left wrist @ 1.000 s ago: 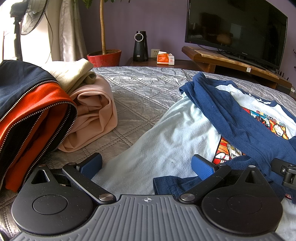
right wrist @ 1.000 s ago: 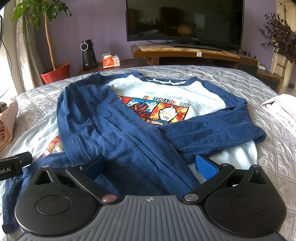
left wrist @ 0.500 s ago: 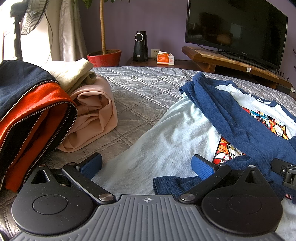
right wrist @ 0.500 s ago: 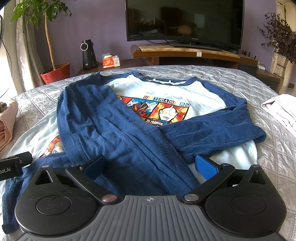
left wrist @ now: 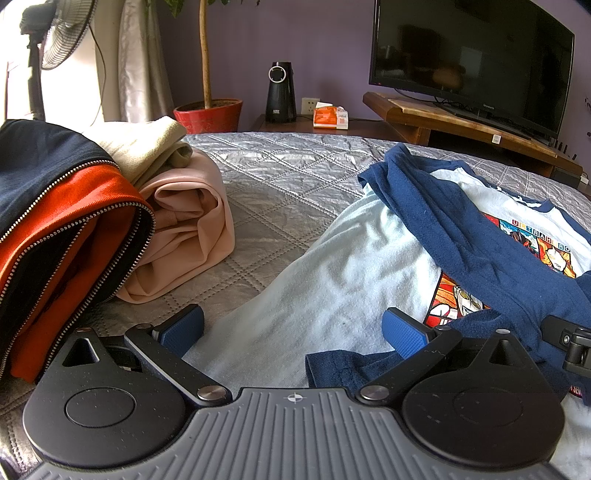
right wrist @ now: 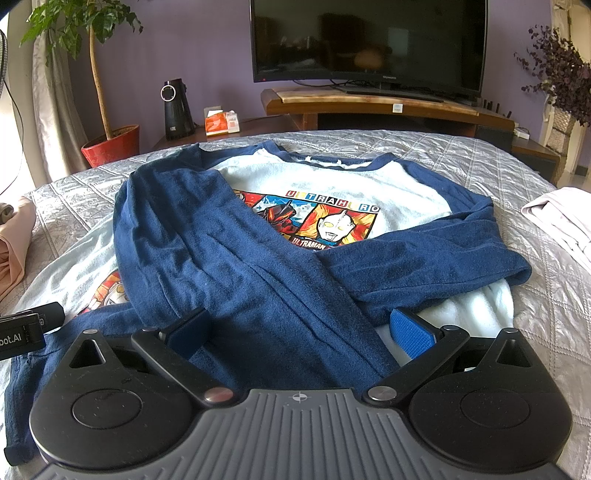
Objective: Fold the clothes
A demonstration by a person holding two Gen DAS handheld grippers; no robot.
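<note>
A white shirt with navy sleeves (right wrist: 332,184) and a cartoon print lies face up on the grey quilted bed (right wrist: 461,147). Both navy sleeves (right wrist: 229,266) are folded across its chest and cross each other. My right gripper (right wrist: 299,332) is open, low over the crossed sleeves near the hem, with nothing between its blue pads. My left gripper (left wrist: 291,328) is also open, hovering over the shirt's pale left side (left wrist: 332,280) near the navy hem (left wrist: 332,365). The other gripper's tip (left wrist: 569,339) shows at the right edge of the left wrist view.
Folded clothes sit to the left: a navy and orange zip jacket (left wrist: 62,229), a pink garment (left wrist: 184,229) and a beige one (left wrist: 147,144). A pale folded garment (right wrist: 561,218) lies at the bed's right. Beyond the bed stand a TV (right wrist: 369,40) on a wooden stand, a red plant pot (right wrist: 110,144) and a fan (left wrist: 62,33).
</note>
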